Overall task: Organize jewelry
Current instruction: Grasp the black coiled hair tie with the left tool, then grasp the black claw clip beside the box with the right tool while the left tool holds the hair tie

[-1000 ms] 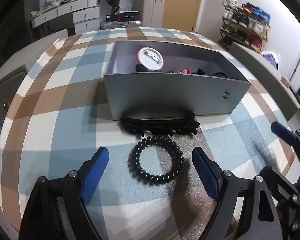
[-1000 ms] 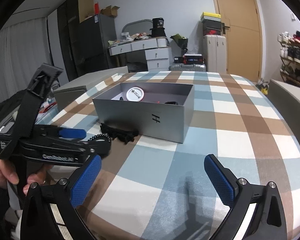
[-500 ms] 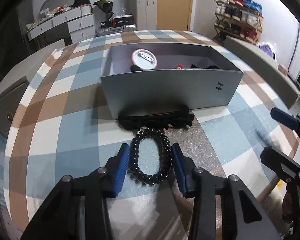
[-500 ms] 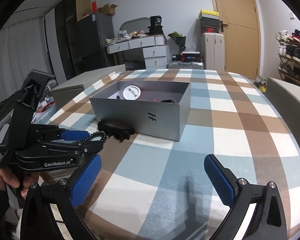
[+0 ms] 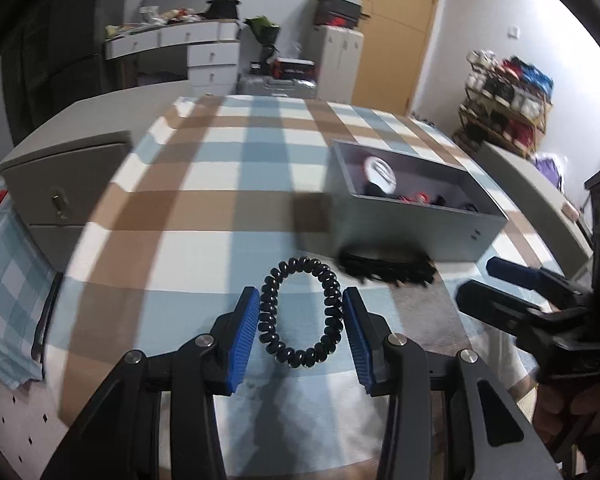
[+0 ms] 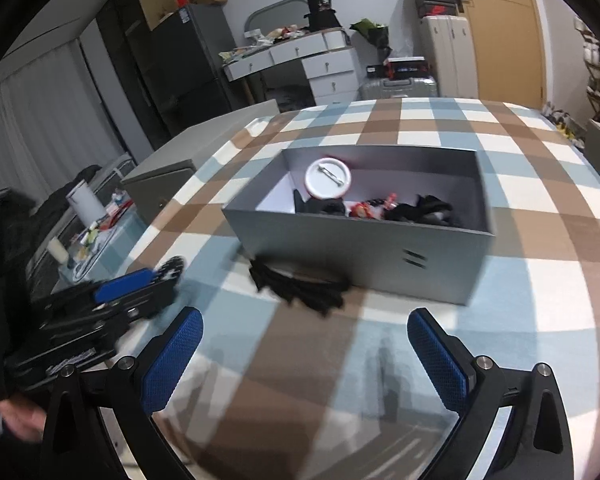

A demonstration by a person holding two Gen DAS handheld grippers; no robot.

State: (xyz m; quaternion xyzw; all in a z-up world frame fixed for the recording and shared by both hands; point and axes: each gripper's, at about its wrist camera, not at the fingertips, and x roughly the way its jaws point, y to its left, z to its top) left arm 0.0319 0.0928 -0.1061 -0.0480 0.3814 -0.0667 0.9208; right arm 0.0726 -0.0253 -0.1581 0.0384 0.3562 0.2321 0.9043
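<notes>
Over on the plaid tablecloth (image 5: 188,184), the left gripper (image 5: 298,320) has its blue pads pressed against both sides of a black spiral hair tie (image 5: 300,316), so the jaws are closed in on it and it's squeezed into a bit of an oval. The coil hangs between the pads, and I honestly can't tell whether it's lifted clear of the cloth or brushing it. From the right wrist view you only catch a blurry bit of that same coil poking out past the left tool's blue tip.

Off to the right of it sits the grey box (image 5: 416,226), open on top. Inside there's a round white pin badge (image 6: 328,178) leaning against the back wall, plus a jumble of black and red bits (image 6: 396,208) along the near side that are too tangled to name. Right up against the outside of the box's front wall lies a black frilly band (image 6: 300,284), flat on the cloth, near the held hair tie but not touching it.

The right gripper (image 6: 304,360) hovers low over the cloth in front of the box with its jaws spread wide, nothing between them. Both views are a bit motion-blurred.
</notes>
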